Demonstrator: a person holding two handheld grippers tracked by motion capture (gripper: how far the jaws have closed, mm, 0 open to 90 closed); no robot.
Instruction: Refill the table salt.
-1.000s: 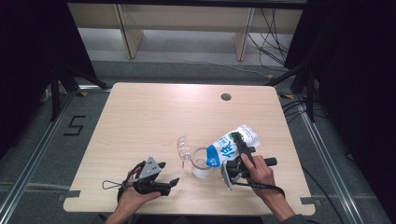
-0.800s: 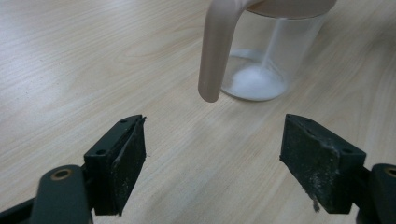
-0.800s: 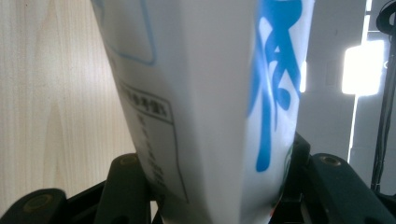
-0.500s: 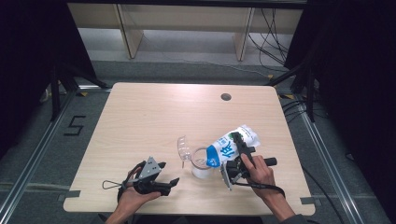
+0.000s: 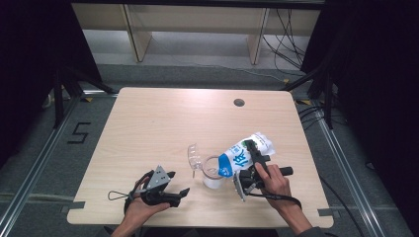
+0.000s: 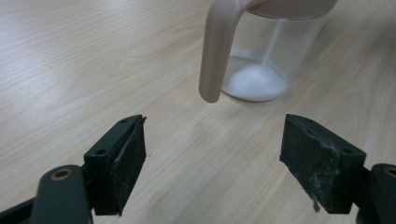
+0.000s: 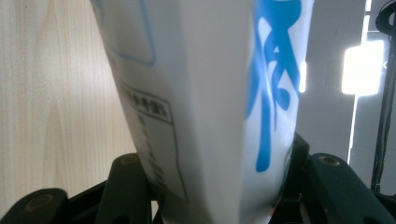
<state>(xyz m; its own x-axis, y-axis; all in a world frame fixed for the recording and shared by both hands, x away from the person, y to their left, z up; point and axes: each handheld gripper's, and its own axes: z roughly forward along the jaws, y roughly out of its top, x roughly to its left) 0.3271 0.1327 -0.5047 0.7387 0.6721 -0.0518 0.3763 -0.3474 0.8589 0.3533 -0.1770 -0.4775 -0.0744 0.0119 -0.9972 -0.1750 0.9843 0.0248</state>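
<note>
White with blue lettering, the bag [image 5: 245, 153] sits clamped in our right gripper [image 5: 249, 170], tilted mouth-down over the clear jug [image 5: 212, 173] near the table's [image 5: 163, 118] front edge, white powder at the jug's bottom. Our left gripper [image 5: 170, 190] rests beside it, jaws wide apart, holding nothing.

One bag [image 5: 245, 152], one jug [image 5: 212, 172], one lid [image 5: 193, 155].

Table [image 5: 163, 123]: pale wood-grain laminate with a matt sheen. Measuring cup [image 6: 275, 51], upper centre of the left gripper view: clear smooth plastic with an opaque beige handle. Bag [image 7: 205, 93]: glossy white film printed blue. Gripper pads [image 6: 130, 163]: matt black, scuffed rubber.
</note>
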